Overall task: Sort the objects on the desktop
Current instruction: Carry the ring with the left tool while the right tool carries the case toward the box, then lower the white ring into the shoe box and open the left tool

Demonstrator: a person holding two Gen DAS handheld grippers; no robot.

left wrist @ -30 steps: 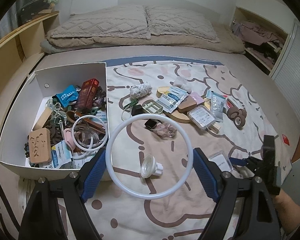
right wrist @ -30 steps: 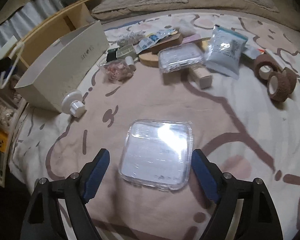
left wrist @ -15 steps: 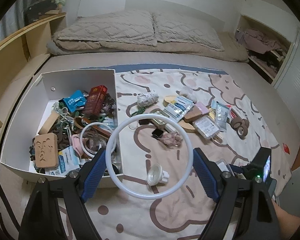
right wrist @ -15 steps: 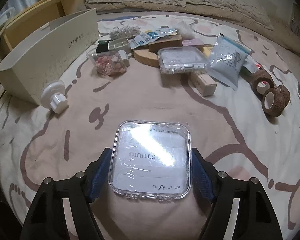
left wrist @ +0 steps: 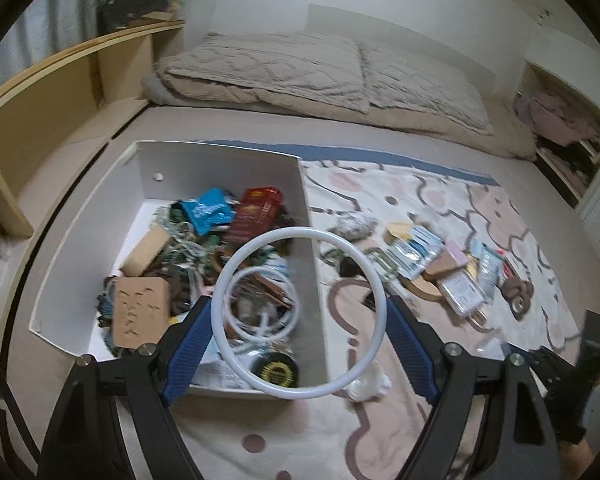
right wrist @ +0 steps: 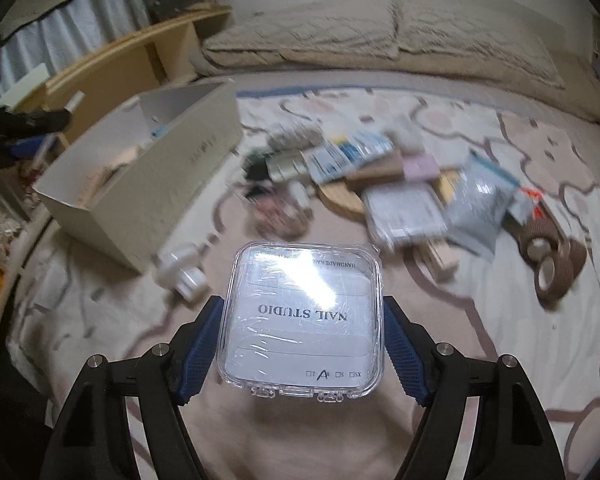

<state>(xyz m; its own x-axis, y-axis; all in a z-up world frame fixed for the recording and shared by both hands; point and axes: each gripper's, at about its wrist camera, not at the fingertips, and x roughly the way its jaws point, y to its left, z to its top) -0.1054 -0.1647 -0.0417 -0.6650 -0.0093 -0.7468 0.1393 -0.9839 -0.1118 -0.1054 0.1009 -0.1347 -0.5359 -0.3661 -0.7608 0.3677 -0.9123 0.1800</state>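
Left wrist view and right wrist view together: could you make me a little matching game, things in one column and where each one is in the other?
Things:
1. white ring
2. clear plastic case
3. red packet
4. brown tape rolls

Places:
A. lying inside the white box
B. on the blanket, right of the pile
C. between the pads of the left hand-held gripper
D. between the pads of the right hand-held gripper

Pairs: 1-C, 2-D, 3-A, 4-B
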